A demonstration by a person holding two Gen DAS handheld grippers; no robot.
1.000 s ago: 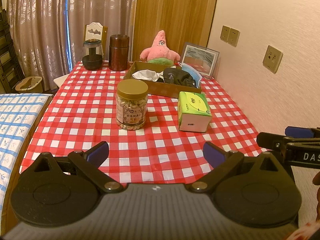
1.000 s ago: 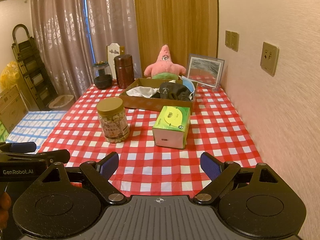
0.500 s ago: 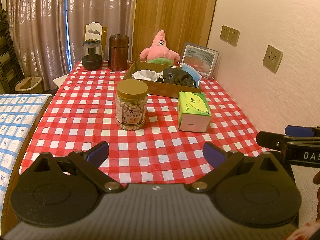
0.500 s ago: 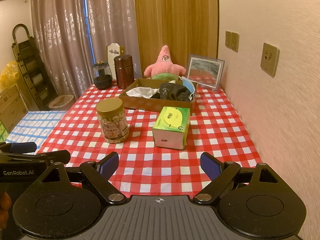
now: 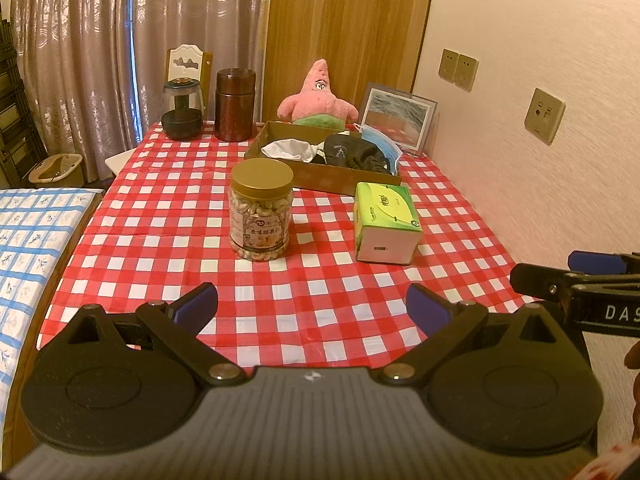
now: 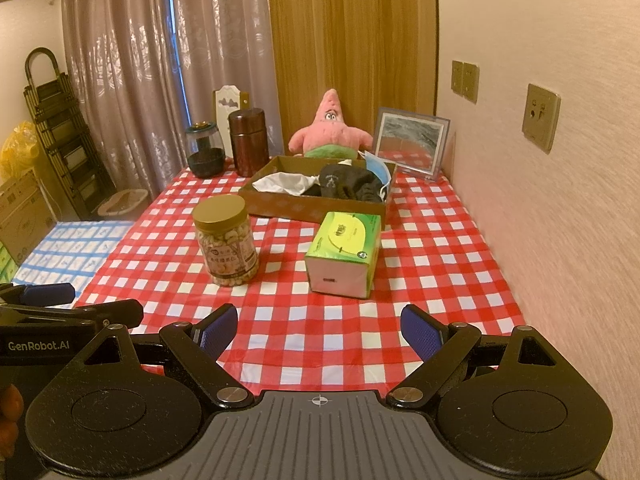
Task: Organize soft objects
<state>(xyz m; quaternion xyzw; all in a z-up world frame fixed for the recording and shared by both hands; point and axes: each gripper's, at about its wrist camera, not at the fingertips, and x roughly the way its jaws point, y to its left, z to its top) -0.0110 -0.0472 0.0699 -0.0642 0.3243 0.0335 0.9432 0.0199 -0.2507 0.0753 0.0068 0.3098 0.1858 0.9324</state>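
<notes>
A brown cardboard tray at the far end of the red-checked table holds a white cloth, dark socks and a blue face mask. A pink star plush sits upright behind the tray. My left gripper stands open over the table's near edge, nothing between its fingers. My right gripper is also open and empty, beside the left one.
A nut jar and a green tissue pack stand mid-table. At the back are a brown canister, a glass jar and a picture frame. A wall runs along the right; a blue-checked surface lies left.
</notes>
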